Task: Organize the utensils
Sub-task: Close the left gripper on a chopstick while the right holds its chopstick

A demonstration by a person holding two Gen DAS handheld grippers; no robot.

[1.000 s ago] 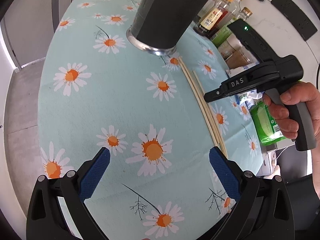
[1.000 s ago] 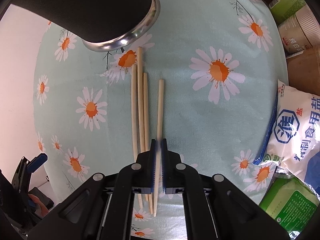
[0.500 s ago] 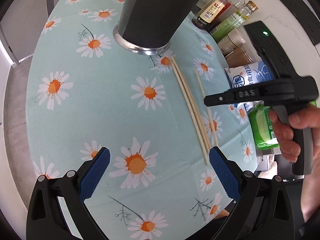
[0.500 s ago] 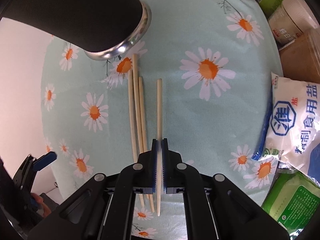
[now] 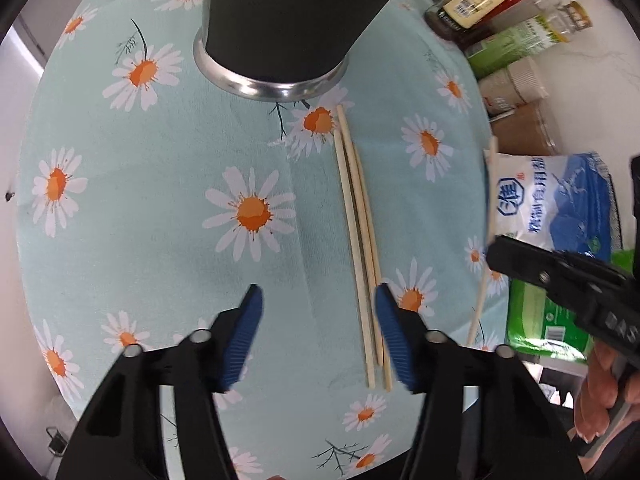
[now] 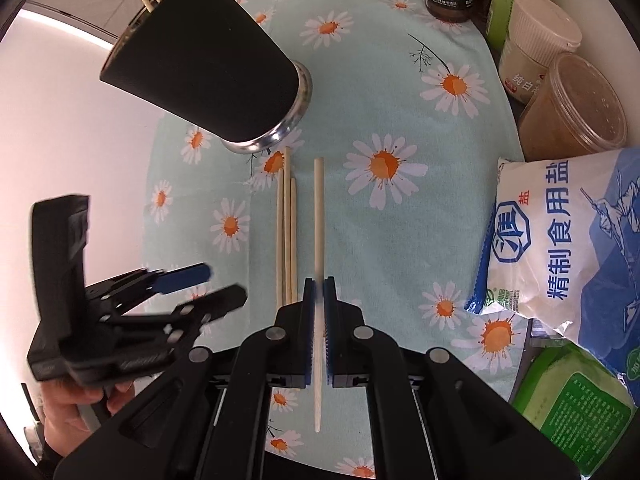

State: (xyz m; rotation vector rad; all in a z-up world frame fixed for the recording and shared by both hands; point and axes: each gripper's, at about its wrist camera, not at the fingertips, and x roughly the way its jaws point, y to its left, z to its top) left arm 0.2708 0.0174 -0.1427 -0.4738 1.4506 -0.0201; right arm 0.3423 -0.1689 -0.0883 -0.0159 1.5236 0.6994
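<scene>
A daisy-print tablecloth [image 5: 140,200] covers the table. In the left wrist view, the left gripper [image 5: 318,332] hangs with jaws wide apart; three chopsticks [image 5: 358,232] lie on the cloth just inside its right finger, the black cup [image 5: 288,20] ahead. In the right wrist view, the right gripper [image 6: 319,332] clamps a single chopstick [image 6: 318,216] lifted clear; ahead to its left the cup already holds a few sticks (tips just visible). Four remain, by my count.

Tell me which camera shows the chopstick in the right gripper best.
The right wrist view: the held chopstick runs straight out from between the shut fingers of the right gripper, whole length visible. The left wrist view catches it only at the right edge, blurred and partly hidden.
</scene>
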